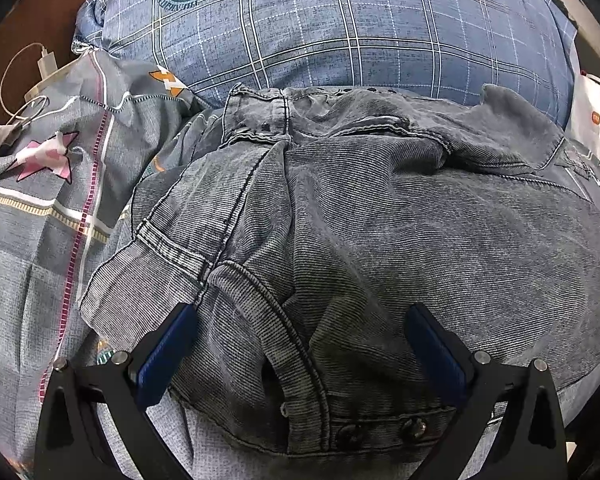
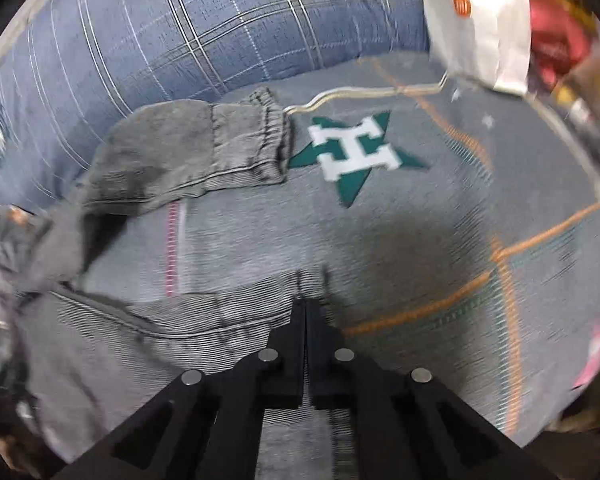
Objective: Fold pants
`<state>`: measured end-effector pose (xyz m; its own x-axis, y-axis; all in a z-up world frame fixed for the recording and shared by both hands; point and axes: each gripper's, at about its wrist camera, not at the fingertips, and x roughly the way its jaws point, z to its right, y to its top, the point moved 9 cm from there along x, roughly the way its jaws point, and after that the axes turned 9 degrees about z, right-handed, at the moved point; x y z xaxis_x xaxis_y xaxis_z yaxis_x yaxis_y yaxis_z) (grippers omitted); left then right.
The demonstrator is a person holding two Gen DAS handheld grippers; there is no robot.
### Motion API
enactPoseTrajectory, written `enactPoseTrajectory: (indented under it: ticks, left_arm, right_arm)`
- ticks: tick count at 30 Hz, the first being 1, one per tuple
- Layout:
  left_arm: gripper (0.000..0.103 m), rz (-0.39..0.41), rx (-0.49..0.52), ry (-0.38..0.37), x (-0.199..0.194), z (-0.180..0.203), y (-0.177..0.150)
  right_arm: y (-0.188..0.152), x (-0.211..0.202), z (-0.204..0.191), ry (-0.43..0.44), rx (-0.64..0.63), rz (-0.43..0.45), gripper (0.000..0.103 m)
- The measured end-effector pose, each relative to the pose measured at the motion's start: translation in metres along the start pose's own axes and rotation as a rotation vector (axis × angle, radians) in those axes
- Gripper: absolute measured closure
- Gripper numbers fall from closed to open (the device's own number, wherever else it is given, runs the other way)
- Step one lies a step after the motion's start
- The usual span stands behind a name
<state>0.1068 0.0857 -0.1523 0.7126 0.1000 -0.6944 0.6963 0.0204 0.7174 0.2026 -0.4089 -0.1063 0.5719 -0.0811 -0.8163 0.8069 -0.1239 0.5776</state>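
Grey denim pants (image 1: 380, 220) lie crumpled on a patterned bed sheet (image 1: 40, 220), with the buttoned waistband nearest the left wrist camera. My left gripper (image 1: 300, 312) hovers open over that waistband, its blue pads (image 1: 168, 352) spread wide on either side of the fly seam. In the right wrist view, one leg (image 2: 140, 340) runs under my right gripper (image 2: 306, 302). Its black fingers are closed together, with the tips pinching the leg's cuff edge. The other leg's elastic cuff (image 2: 252, 136) lies flat farther off, against the pillow.
A large blue plaid pillow (image 1: 340, 20) bounds the far side of the bed. A white paper bag (image 2: 476, 20) and red items sit at the right edge. A white charger with its cable (image 1: 46, 64) lies at the far left. A green star marks the sheet (image 2: 420, 240).
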Motion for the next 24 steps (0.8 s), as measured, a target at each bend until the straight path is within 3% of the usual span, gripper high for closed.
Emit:
enactPoseTrajectory:
  ticks: [1, 3, 5, 8, 9, 10, 12, 13, 15, 21, 24]
  left_arm:
    - [0.000, 0.003, 0.004, 0.005, -0.001, 0.001, 0.000]
    - [0.000, 0.022, 0.023, 0.023, -0.006, 0.001, 0.002]
    - [0.000, 0.089, 0.032, 0.062, -0.018, -0.004, 0.011]
    - [0.000, 0.160, 0.002, 0.087, -0.032, -0.013, 0.022]
    - [0.000, 0.151, -0.007, 0.090, -0.031, -0.015, 0.021]
    - [0.000, 0.105, -0.009, 0.095, -0.023, -0.017, 0.013]
    - [0.000, -0.029, 0.010, 0.104, 0.000, -0.019, -0.010]
    - [0.000, 0.002, -0.032, 0.079, 0.000, -0.021, -0.010]
    - [0.000, -0.040, -0.099, 0.052, -0.003, -0.029, -0.009]
    - [0.000, 0.129, -0.138, 0.066, -0.035, -0.047, 0.022]
    - [0.000, 0.121, -0.143, 0.080, -0.031, -0.052, 0.031]
  right_arm:
    - [0.002, -0.002, 0.004, -0.056, -0.028, 0.010, 0.096]
    - [0.002, -0.012, 0.002, -0.030, 0.000, 0.018, 0.097]
    - [0.006, -0.036, -0.010, 0.014, -0.005, 0.074, 0.097]
    - [-0.002, -0.062, -0.045, 0.176, 0.003, 0.096, 0.092]
    - [-0.014, -0.061, -0.060, 0.255, 0.000, 0.053, 0.079]
    - [-0.025, -0.055, -0.067, 0.286, -0.007, 0.004, 0.054]
    - [-0.066, -0.013, -0.065, 0.244, -0.038, -0.204, 0.027]
    - [-0.069, -0.009, -0.066, 0.247, -0.034, -0.197, 0.026]
    - [-0.057, -0.021, -0.070, 0.212, -0.046, -0.158, 0.025]
    - [-0.026, -0.039, -0.081, 0.231, -0.046, -0.061, 0.025]
    - [-0.006, -0.044, -0.067, 0.230, 0.021, -0.017, 0.025]
